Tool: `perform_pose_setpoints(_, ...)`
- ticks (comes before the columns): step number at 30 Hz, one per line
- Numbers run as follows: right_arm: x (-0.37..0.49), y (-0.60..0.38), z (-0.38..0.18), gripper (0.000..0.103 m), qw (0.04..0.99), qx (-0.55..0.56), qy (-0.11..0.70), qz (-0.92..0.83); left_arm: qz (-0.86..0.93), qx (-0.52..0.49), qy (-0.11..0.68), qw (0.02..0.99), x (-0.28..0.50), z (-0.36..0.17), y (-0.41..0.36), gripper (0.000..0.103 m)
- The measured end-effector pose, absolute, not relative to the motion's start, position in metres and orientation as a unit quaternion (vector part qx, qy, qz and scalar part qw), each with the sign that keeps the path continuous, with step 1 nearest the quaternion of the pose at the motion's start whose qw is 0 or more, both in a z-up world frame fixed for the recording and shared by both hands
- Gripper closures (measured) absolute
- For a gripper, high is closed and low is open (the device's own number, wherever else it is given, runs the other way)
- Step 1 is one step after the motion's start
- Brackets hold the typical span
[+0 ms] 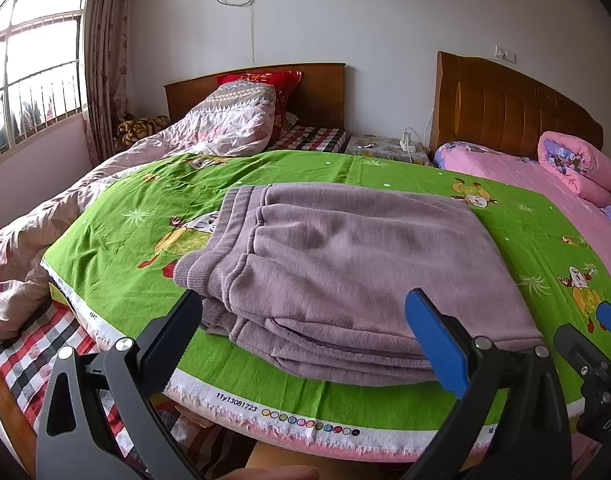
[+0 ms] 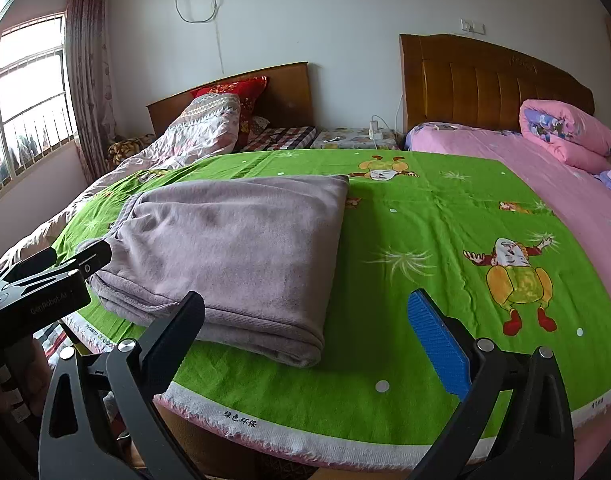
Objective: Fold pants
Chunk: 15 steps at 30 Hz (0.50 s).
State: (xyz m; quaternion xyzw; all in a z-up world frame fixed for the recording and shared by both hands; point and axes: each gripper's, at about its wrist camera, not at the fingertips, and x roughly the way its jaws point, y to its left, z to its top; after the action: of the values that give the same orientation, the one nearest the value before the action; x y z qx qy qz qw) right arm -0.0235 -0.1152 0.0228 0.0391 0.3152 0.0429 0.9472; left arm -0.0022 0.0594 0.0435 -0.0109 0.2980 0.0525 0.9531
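Note:
The lilac fleece pants (image 1: 345, 272) lie folded in a thick stack on the green cartoon-print sheet (image 1: 117, 232), waistband and cuffs at the left. My left gripper (image 1: 305, 332) is open and empty, its jaws spread at the stack's near edge, just in front of it. In the right wrist view the pants (image 2: 233, 252) lie to the left. My right gripper (image 2: 305, 332) is open and empty over the green sheet (image 2: 425, 216), beside the stack's near right corner. The left gripper also shows in the right wrist view (image 2: 77, 256) at the far left.
A crumpled pink quilt (image 1: 57, 216) lies left of the sheet. A second bed with a pink cover (image 2: 545, 168) and a rolled pink quilt (image 2: 565, 136) stands to the right. Wooden headboards (image 1: 505, 108) and a window (image 1: 29, 60) lie beyond. The sheet's white edge (image 1: 305, 424) hangs near me.

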Motion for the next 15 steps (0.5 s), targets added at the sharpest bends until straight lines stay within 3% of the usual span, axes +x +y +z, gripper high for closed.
perform_pose_setpoints(15,-0.0257,-0.1146,0.0207,0.005,0.947,0.042,0.317,0.043,0.054,-0.010,0.298,0.953,-0.0043,0.0417,0.0612,0.002)
